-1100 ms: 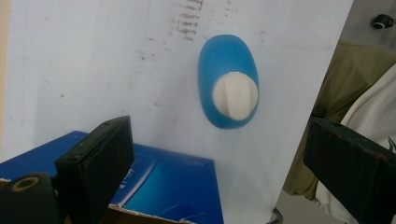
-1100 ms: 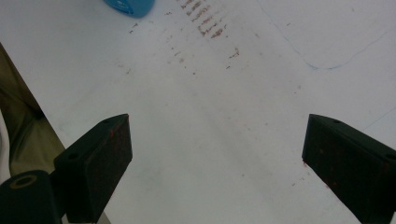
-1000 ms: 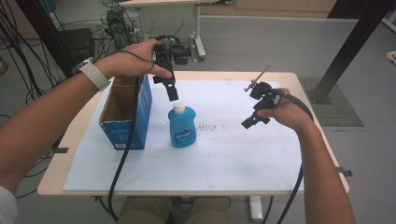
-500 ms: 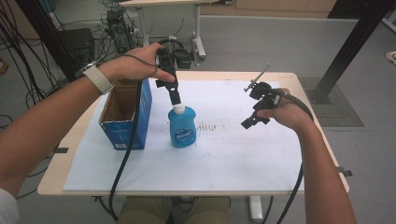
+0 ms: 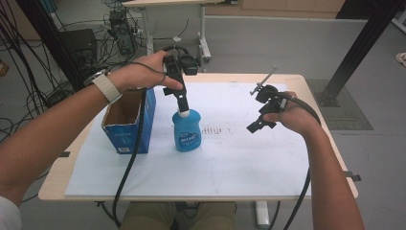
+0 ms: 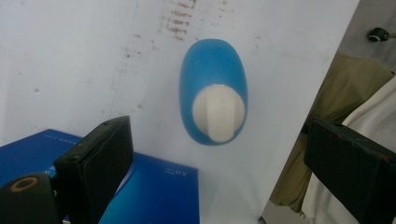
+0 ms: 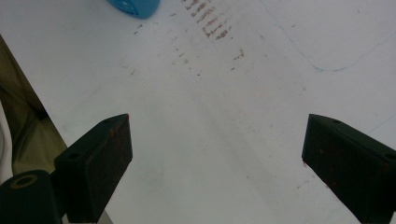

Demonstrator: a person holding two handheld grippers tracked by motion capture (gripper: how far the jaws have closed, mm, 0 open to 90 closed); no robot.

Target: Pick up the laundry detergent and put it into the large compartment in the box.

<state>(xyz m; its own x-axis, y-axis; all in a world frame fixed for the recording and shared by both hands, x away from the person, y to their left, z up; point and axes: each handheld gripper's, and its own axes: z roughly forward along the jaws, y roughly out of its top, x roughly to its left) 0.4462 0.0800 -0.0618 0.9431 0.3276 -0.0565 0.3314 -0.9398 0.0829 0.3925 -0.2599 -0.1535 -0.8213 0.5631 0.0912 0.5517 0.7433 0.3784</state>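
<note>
Blue bottle (image 5: 186, 133) stands upright on the table (image 5: 249, 158) beside the box (image 5: 125, 125), straight below the left tool (image 5: 182, 101), jaws spread, probably just clear of its white cap (image 6: 218, 113). Right tool (image 5: 256, 125) waits open, well apart.

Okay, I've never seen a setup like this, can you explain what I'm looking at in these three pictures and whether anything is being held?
A person sits at a table holding a hand-operated gripper in each hand; there is no robot arm. The high view looks down from above. The other two come from cameras riding on each gripper, looking along its two black fingers.

On the white sheet stand a blue bottle with a white cap and an open blue cardboard box.

The left gripper is poised right above the bottle's cap, fingers wide apart. The right gripper hovers over bare sheet, also open. Nothing is held.
</note>
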